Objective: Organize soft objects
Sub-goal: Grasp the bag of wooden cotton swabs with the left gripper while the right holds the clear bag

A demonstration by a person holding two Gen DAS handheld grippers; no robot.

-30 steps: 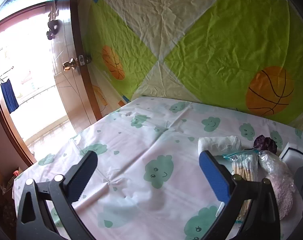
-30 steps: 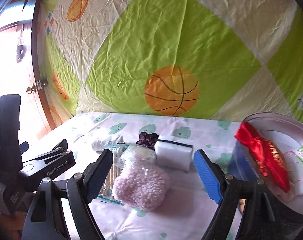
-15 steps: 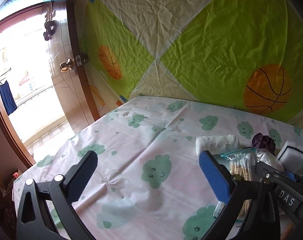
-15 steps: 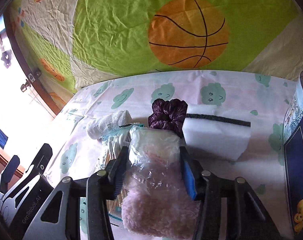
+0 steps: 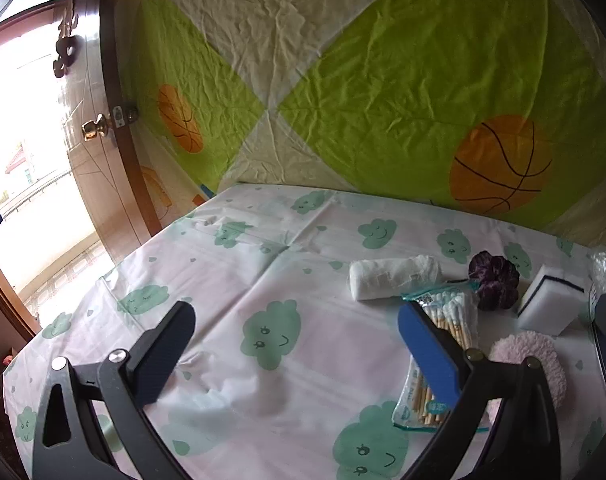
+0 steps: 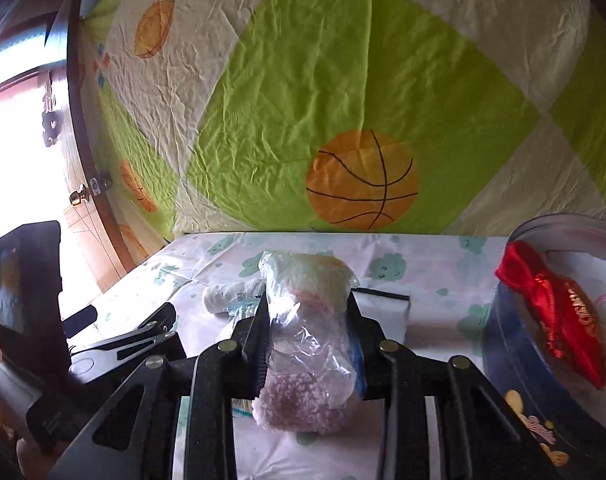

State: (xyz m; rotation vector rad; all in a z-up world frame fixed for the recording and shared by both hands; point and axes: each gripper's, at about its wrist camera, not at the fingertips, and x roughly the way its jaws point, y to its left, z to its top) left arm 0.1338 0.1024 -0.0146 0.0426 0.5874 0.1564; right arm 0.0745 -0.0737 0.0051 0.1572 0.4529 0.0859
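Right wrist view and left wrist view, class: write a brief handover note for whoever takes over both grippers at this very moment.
Right gripper: shut on the bagged pink plush, held above the table.
Left gripper: open, holding nothing.
In the round tin: red pouch.
On the table: white roll, cotton swabs, purple scrunchie, sponge.
Left: tin the plush, then the rest.

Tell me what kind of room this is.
Probably a home bedroom: a cloud-print sheet covers the flat surface, a basketball-print bedsheet hangs behind, and a wooden door with a brass knob opens outdoors.
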